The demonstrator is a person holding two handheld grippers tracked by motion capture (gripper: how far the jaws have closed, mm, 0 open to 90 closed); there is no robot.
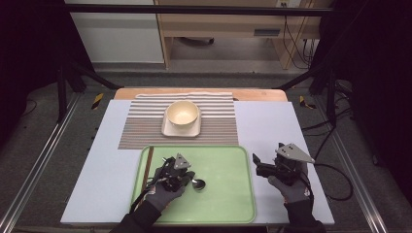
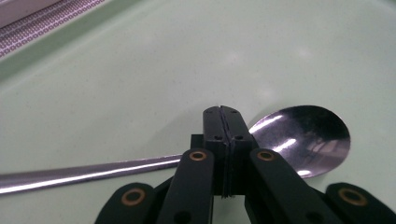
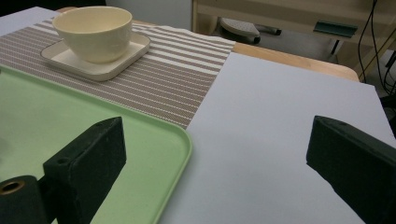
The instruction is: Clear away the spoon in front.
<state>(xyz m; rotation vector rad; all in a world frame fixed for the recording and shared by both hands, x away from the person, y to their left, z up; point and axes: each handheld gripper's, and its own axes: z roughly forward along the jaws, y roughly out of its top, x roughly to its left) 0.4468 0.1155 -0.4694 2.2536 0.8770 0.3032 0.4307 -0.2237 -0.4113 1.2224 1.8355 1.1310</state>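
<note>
Green tray [image 1: 228, 194] holds one spoon [image 2: 299, 137]; one bowl [image 1: 182, 114] beyond.

High view: fixed above the person's side, facing forward and down, far enough to take in the whole green tray [image 1: 228, 204].

Left gripper view: very near the tray, looking down along closed jaws; spoon [image 2: 299, 135] crosses just behind the jaw tips.

Right gripper view: low, facing across the table; tray corner [image 3: 180, 140] beside the left jaw, bowl [image 3: 93, 30] far beyond. Both appear in the high view.
</note>
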